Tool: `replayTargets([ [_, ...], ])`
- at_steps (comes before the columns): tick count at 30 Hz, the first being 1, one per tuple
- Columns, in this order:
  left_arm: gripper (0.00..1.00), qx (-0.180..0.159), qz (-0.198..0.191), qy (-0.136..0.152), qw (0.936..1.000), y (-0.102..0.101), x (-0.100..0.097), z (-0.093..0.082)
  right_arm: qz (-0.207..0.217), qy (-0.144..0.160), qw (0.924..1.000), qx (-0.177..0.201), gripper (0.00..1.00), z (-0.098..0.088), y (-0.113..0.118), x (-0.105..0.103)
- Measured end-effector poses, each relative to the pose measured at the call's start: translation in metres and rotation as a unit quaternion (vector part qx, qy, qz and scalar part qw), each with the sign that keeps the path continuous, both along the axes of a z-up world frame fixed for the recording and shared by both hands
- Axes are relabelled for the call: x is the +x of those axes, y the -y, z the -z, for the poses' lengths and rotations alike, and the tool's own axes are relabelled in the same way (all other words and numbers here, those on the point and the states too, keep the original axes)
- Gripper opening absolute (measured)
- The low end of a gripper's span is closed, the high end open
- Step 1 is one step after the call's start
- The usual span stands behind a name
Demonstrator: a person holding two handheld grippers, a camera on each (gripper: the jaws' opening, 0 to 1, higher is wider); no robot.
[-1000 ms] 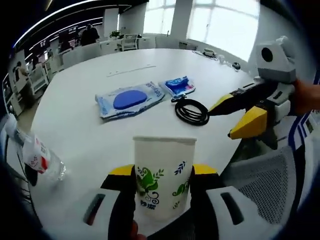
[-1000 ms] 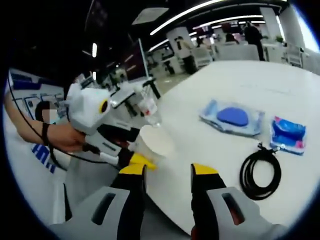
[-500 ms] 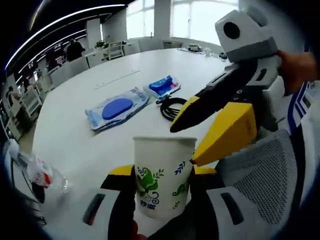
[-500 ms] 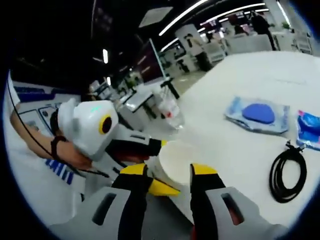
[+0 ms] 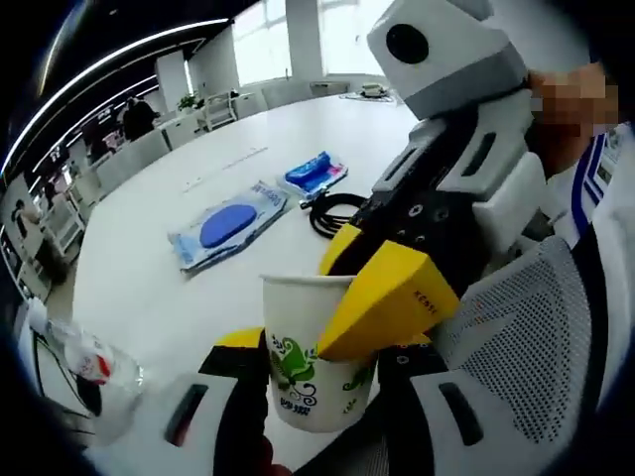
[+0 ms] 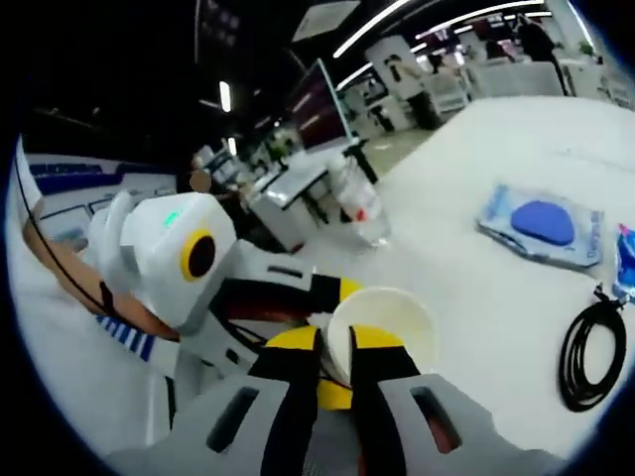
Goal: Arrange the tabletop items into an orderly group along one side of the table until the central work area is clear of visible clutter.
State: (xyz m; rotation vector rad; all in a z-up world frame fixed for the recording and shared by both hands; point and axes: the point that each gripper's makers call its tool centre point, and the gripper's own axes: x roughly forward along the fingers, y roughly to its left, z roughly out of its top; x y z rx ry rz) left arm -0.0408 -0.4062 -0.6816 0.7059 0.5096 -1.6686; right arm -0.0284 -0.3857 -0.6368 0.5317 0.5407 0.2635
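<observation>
A white paper cup point(image 5: 310, 369) with green leaf print stands upright between the jaws of my left gripper point(image 5: 322, 342), which is shut on its sides near the table's edge. My right gripper point(image 5: 339, 297) reaches in from the right, one yellow jaw inside the cup and one outside. In the right gripper view the cup point(image 6: 389, 319) shows its open mouth, and my right gripper point(image 6: 335, 342) is shut on its near rim. On the white table point(image 5: 149, 278) lie a flat blue wipes pack point(image 5: 230, 226), a small blue packet point(image 5: 316, 171) and a coiled black cable point(image 5: 332, 210).
A clear plastic bottle point(image 5: 84, 362) with a red label lies near the table edge at the left; it is also in the right gripper view point(image 6: 359, 203). The wipes pack point(image 6: 541, 223) and cable point(image 6: 595, 347) lie farther along. A grey mesh chair point(image 5: 536, 347) sits close by.
My right gripper has come in to the cup and narrowed its jaws onto the rim. The left gripper still holds the cup in place.
</observation>
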Motion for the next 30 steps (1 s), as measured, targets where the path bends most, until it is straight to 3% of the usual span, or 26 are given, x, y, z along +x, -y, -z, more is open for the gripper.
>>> replayTargets([
  [7, 0.44, -0.006, -0.023, -0.008, 0.9997, -0.002, 0.005, -0.001, -0.026, 0.002, 0.9995, -0.016, 0.00, -0.004, -0.007, 0.007],
  [21, 0.45, -0.015, -0.080, -0.012, 0.9966, -0.009, 0.020, -0.002, -0.069, -0.001, 0.9962, -0.053, 0.00, -0.003, -0.015, 0.019],
  [30, 0.40, -0.023, -0.115, -0.017, 0.9929, -0.010, 0.033, -0.004, -0.073, -0.013, 0.9927, -0.095, 0.00, 0.004, -0.004, 0.030],
])
